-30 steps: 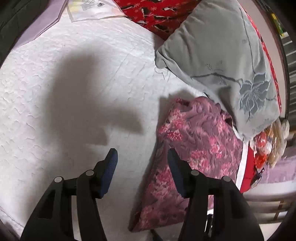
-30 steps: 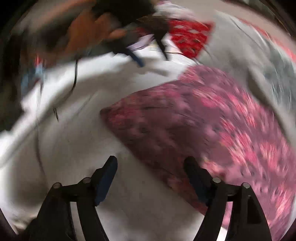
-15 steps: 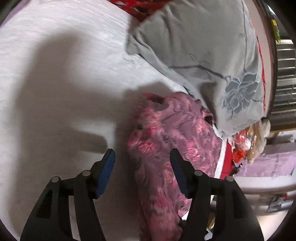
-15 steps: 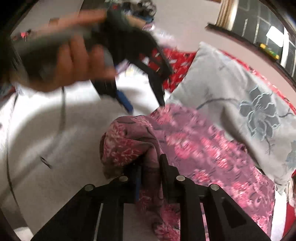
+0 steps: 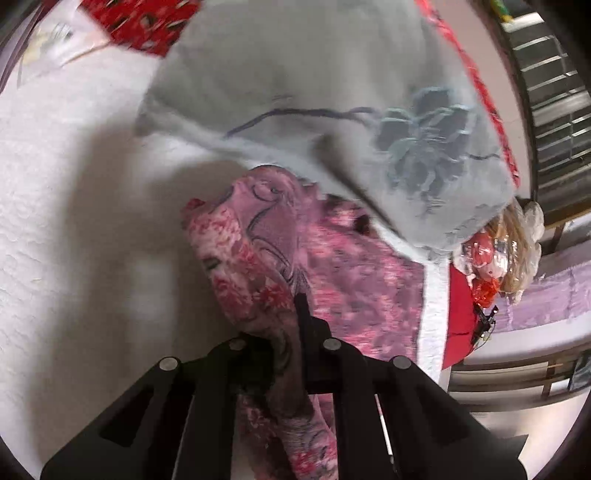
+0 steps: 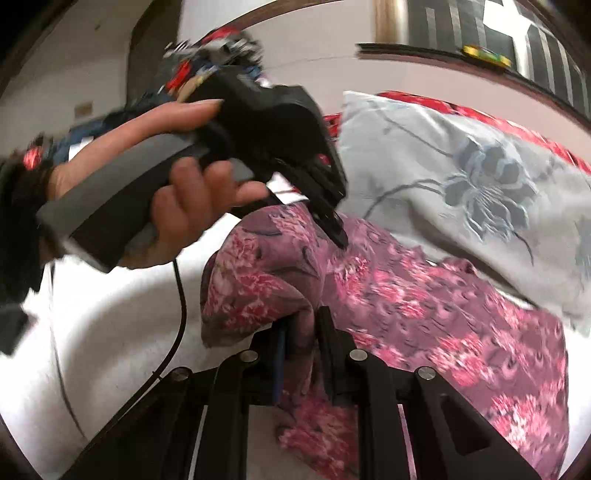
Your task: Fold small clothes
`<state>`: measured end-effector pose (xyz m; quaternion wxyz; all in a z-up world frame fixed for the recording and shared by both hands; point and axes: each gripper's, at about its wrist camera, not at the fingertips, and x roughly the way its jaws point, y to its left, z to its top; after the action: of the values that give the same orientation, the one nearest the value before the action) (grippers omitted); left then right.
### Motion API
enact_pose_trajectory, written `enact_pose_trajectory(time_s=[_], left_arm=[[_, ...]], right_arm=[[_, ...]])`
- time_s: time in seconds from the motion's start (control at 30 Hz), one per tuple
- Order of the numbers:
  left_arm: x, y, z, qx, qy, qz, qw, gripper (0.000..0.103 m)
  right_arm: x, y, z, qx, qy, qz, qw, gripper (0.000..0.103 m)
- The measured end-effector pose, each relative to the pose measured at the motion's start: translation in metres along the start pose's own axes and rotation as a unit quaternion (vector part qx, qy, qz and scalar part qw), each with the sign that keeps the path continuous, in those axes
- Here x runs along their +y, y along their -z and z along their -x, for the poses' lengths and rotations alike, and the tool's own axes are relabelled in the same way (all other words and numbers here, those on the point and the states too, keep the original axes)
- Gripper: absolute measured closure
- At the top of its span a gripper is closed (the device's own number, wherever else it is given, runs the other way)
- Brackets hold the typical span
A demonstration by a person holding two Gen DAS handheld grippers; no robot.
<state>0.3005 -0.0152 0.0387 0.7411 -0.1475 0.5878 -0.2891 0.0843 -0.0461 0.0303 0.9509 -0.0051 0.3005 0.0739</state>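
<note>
A pink and purple floral garment (image 5: 332, 266) lies on a white quilted bed (image 5: 74, 221), partly under a grey pillow. My left gripper (image 5: 286, 332) is shut on a bunched edge of the garment and lifts it. My right gripper (image 6: 301, 332) is shut on another bunched edge of the same garment (image 6: 424, 302). In the right wrist view the left gripper (image 6: 332, 225), held by a hand (image 6: 192, 199), pinches the cloth just beyond my right gripper.
A grey pillow with a flower print (image 5: 332, 110) lies over the garment's far side; it also shows in the right wrist view (image 6: 461, 177). Red patterned fabric (image 5: 140, 22) lies behind it. A doll (image 5: 498, 251) sits past the bed's right edge.
The left gripper was open beside the garment and has now shut on its edge. The right gripper shut on the cloth half a second ago and still holds it, raised.
</note>
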Motion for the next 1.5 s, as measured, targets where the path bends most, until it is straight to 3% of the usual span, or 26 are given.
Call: enact_pose_trajectory(time_s=[0.27, 0.53, 0.67, 0.73, 0.83, 0.87, 0.9, 0.93, 0.97, 1.03, 1.07, 1.1, 1.17, 1.2, 1.3, 1.33, 1.4, 1.5], left_arm=[[-0.087, 0.015, -0.008, -0.012, -0.003, -0.045, 0.9989, 0.096], [-0.179, 0.039, -0.075, 0.021, -0.017, -0.086, 0.9959, 0.096], [-0.21, 0.051, -0.115, 0.039, -0.031, -0.109, 0.9928, 0.09], [-0.217, 0.059, -0.13, 0.046, -0.046, -0.105, 0.9924, 0.081], [-0.217, 0.067, -0.132, 0.069, -0.006, -0.085, 0.994, 0.08], [-0.215, 0.068, -0.126, 0.063, -0.002, -0.081, 0.9947, 0.079], [-0.211, 0.067, -0.116, 0.049, 0.001, -0.079, 0.9957, 0.078], [-0.203, 0.065, -0.101, 0.03, 0.006, -0.076, 0.9966, 0.073], [-0.195, 0.064, -0.09, 0.013, 0.007, -0.073, 0.9972, 0.06], [-0.166, 0.06, -0.061, -0.037, -0.017, -0.056, 0.9976, 0.049], [-0.155, 0.059, -0.056, -0.048, -0.029, -0.05, 0.9972, 0.049], [-0.136, 0.058, -0.05, -0.053, -0.044, -0.038, 0.9969, 0.049], [-0.11, 0.058, -0.052, -0.041, -0.047, -0.009, 0.998, 0.049], [-0.096, 0.061, -0.056, -0.03, -0.04, 0.009, 0.9987, 0.049], [-0.072, 0.07, -0.069, -0.005, -0.024, 0.035, 0.9991, 0.049], [-0.067, 0.075, -0.072, -0.001, -0.023, 0.034, 0.9992, 0.049], [-0.064, 0.08, -0.076, 0.005, -0.018, 0.025, 0.9995, 0.049], [-0.065, 0.088, -0.076, 0.006, -0.012, 0.008, 0.9999, 0.049]], right_arm=[[-0.073, 0.008, 0.052, -0.03, -0.02, -0.135, 0.99, 0.09], [-0.158, 0.044, 0.093, -0.047, -0.028, -0.266, 0.962, 0.094], [-0.202, 0.072, 0.107, -0.051, -0.026, -0.344, 0.937, 0.094], [-0.221, 0.091, 0.108, -0.043, -0.029, -0.392, 0.919, 0.094], [-0.25, 0.133, 0.094, 0.004, -0.023, -0.476, 0.879, 0.093], [-0.257, 0.143, 0.091, 0.018, -0.024, -0.497, 0.867, 0.088], [-0.266, 0.159, 0.088, 0.037, -0.029, -0.529, 0.847, 0.088], [-0.27, 0.166, 0.089, 0.04, -0.037, -0.542, 0.839, 0.091], [-0.275, 0.17, 0.096, 0.036, -0.046, -0.549, 0.834, 0.092], [-0.282, 0.164, 0.115, 0.018, -0.029, -0.534, 0.845, 0.083], [-0.289, 0.156, 0.129, -0.011, -0.018, -0.523, 0.852, 0.075], [-0.295, 0.149, 0.138, -0.031, -0.008, -0.516, 0.856, 0.07], [-0.312, 0.125, 0.142, -0.063, -0.001, -0.499, 0.864, 0.049], [-0.32, 0.114, 0.134, -0.061, -0.012, -0.492, 0.868, 0.047], [-0.342, 0.076, 0.077, -0.01, -0.066, -0.468, 0.881, 0.043], [-0.348, 0.065, 0.052, 0.016, -0.068, -0.459, 0.885, 0.043], [-0.351, 0.055, 0.023, 0.058, -0.027, -0.449, 0.891, 0.043], [-0.343, 0.042, -0.019, 0.11, -0.065, -0.419, 0.899, 0.043]])
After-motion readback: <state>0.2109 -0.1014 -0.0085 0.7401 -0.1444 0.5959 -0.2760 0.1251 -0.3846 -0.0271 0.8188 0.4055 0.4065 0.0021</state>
